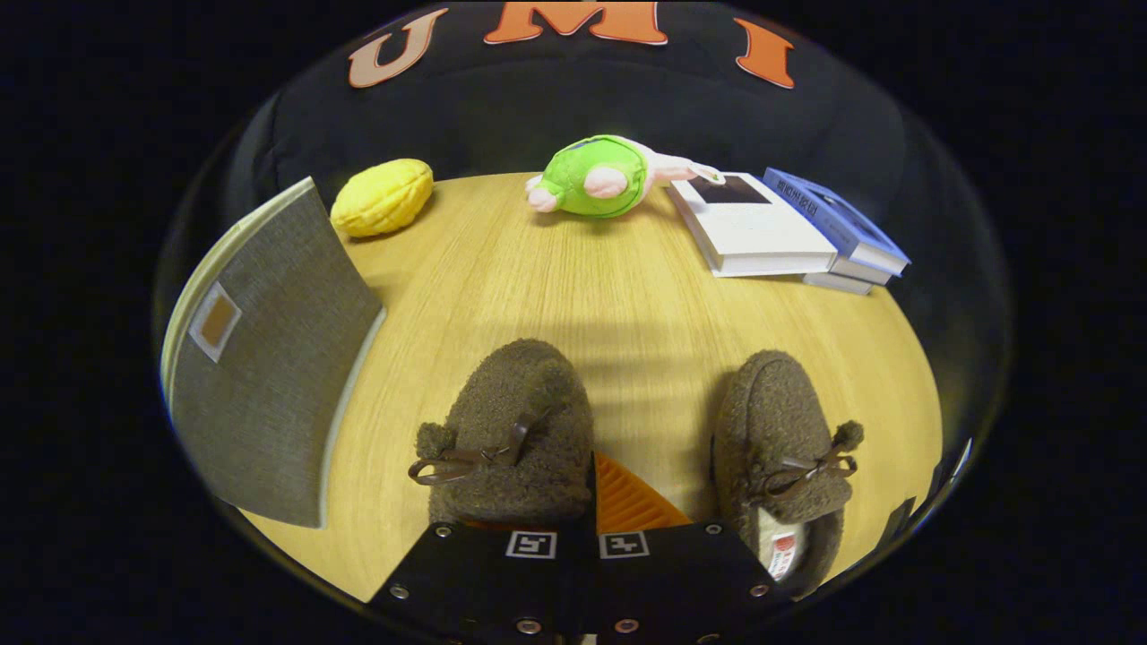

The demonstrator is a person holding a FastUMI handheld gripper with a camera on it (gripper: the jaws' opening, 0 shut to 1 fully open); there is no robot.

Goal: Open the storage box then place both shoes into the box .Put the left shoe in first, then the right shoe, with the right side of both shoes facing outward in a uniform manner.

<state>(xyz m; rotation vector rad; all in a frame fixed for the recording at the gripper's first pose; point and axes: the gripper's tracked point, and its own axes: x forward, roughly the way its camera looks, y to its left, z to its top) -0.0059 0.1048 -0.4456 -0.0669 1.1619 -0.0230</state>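
A: What is the gripper (593, 515) doing?
B: Its fingers are closing on the left shoe's (515, 430) side wall, gripping it.
A: And around that shoe?
B: The right shoe (781, 448) is sitting beside it; the grey storage box (269, 358) is standing at its other side, lid shut.

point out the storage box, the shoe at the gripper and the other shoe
storage box (269, 394): gripper view, on its grey fabric lid.
shoe at the gripper (515, 421): gripper view, on its fuzzy toe.
other shoe (775, 421): gripper view, on its toe, beside the fingers.
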